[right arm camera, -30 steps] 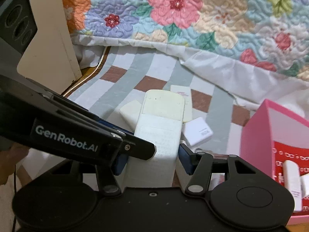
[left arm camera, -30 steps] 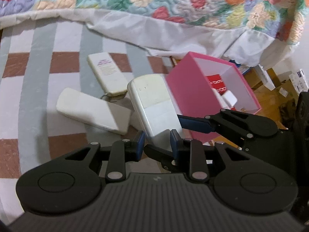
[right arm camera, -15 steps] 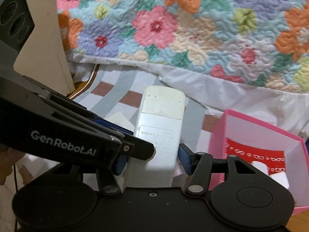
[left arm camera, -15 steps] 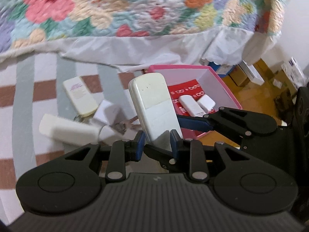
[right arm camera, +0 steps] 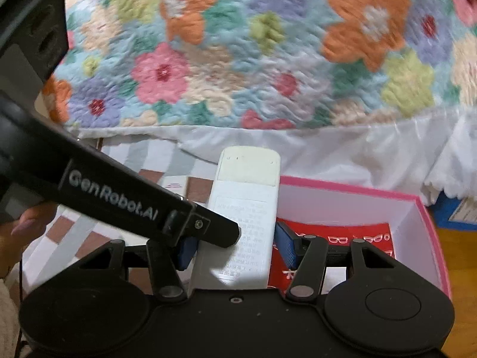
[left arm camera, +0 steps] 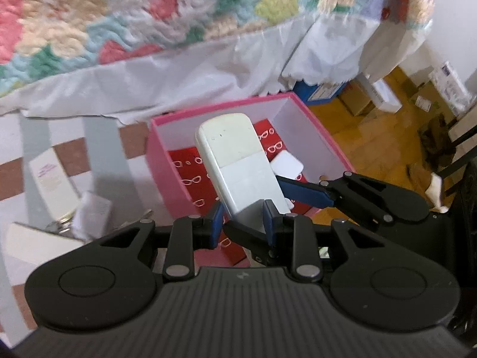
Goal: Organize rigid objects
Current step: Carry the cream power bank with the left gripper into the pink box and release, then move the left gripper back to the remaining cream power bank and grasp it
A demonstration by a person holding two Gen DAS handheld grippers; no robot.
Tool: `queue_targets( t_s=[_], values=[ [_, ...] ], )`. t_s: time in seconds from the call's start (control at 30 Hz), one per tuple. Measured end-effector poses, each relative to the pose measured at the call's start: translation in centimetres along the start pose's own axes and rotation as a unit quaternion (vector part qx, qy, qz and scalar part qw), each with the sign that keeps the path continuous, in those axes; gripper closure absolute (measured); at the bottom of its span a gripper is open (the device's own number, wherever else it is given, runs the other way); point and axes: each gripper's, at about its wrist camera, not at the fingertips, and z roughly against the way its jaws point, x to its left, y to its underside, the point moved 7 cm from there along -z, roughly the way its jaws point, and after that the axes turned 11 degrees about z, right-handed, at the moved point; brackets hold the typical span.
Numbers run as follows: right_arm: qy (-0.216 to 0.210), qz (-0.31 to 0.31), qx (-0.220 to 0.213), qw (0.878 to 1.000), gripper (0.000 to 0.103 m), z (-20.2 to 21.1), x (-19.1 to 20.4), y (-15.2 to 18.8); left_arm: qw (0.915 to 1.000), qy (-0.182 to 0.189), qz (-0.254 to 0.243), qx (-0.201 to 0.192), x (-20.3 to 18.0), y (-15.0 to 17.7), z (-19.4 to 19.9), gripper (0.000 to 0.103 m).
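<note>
Claws first: my right claw (right arm camera: 235,246) is clamped on the white remote (right arm camera: 243,217), its 2 blue pads pressing the sides. My left claw (left arm camera: 243,220) grips the same remote (left arm camera: 238,167) at its lower end. I see the remote held above the pink box (left arm camera: 161,161), whose red lining shows a small white item (left arm camera: 286,165). Another remote (left arm camera: 50,179) lies on the striped mat (left arm camera: 98,149) left of the box.

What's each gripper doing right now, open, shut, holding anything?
Left gripper: shut on the white remote, held over the pink box.
Right gripper: shut on the same white remote.
</note>
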Motion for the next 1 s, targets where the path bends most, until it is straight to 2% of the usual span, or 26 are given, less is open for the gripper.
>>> queue_targets(
  t_s=[0.23, 0.43, 0.47, 0.53, 0.63, 0.7, 0.87, 1.0],
  values=[
    [-0.006, -0.043, 0.033, 0.999, 0.043, -4.6, -4.4, 2.1, 0.9991, -0.035, 0.005, 0.025, 0.0, -1.5, -6.8, 0.076],
    [-0.026, -0.074, 0.087, 0.993, 0.042, -7.2, -5.1, 3.9, 0.9964, -0.050, 0.025, 0.064, 1.1, -1.3, -10.3, 0.076],
    [-0.027, -0.079, 0.096, 0.992, 0.042, -7.3, -5.2, 4.2, 0.9961, -0.049, 0.025, 0.069, 1.2, -1.1, -10.5, 0.073],
    [-0.010, -0.082, 0.102, 0.991, 0.034, -6.9, -5.4, 4.6, 0.9967, -0.053, 0.019, 0.058, 1.1, -0.9, -10.2, 0.069],
    [0.013, -0.060, 0.101, 0.993, 0.032, -5.6, -5.2, 4.3, 0.9969, -0.067, 0.000, 0.040, 0.9, -1.1, -8.7, 0.061],
    [0.015, -0.043, 0.091, 0.995, 0.032, -4.3, -4.6, 3.7, 0.9971, -0.068, -0.014, 0.032, 0.9, -1.4, -7.1, 0.060],
    [-0.006, 0.004, 0.055, 0.998, 0.032, -0.7, -0.9, 1.9, 0.9966, -0.074, -0.033, 0.017, 2.1, -2.2, -2.0, 0.053],
    [-0.052, 0.028, 0.020, 0.998, 0.028, 0.7, 3.2, 0.2, 0.9951, -0.090, -0.038, 0.009, 4.8, -2.3, 1.9, 0.049]
  ],
)
